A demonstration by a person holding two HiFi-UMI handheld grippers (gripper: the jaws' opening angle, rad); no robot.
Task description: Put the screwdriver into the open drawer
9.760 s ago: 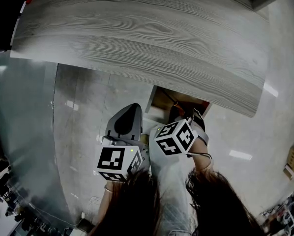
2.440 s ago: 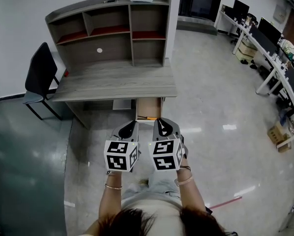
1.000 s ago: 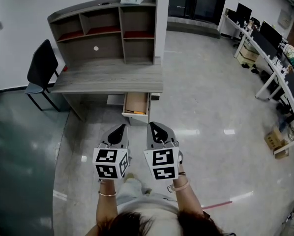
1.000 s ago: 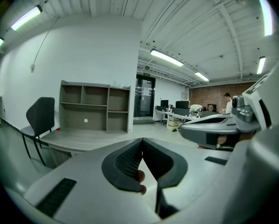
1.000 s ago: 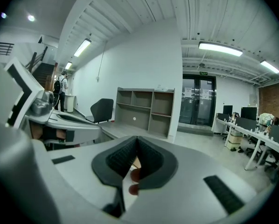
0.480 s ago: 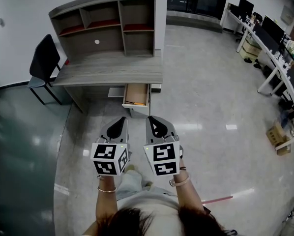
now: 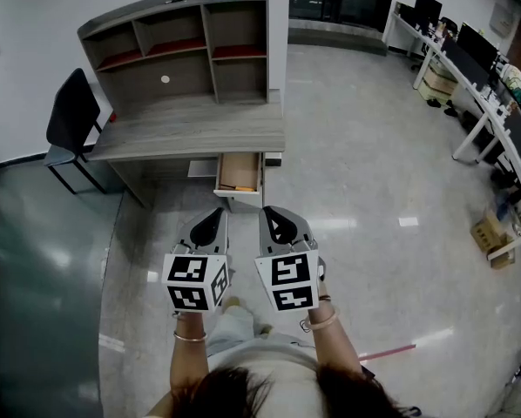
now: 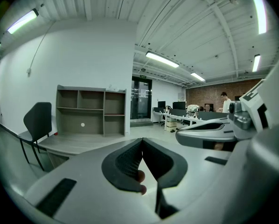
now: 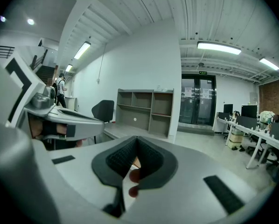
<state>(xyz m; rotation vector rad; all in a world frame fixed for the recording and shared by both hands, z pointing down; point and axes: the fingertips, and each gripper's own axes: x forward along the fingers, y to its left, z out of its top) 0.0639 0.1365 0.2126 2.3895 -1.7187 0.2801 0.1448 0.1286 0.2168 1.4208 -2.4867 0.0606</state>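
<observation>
The head view looks steeply down from afar; both gripper views face level toward the same grey wooden shelved desk [image 7: 191,133].

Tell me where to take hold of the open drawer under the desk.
Grip the drawer by its front panel's top edge, probably coming from the person's side and above: it sticks out from under the desk toward the person, open-topped, so that edge is exposed.

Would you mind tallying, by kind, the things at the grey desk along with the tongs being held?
Desk: 1
Chair: 1
Open drawer: 1
Screwdriver, lying in the drawer: 1
Tongs: 2 (left tongs, right tongs, both shut and empty)
Total: 6
</observation>
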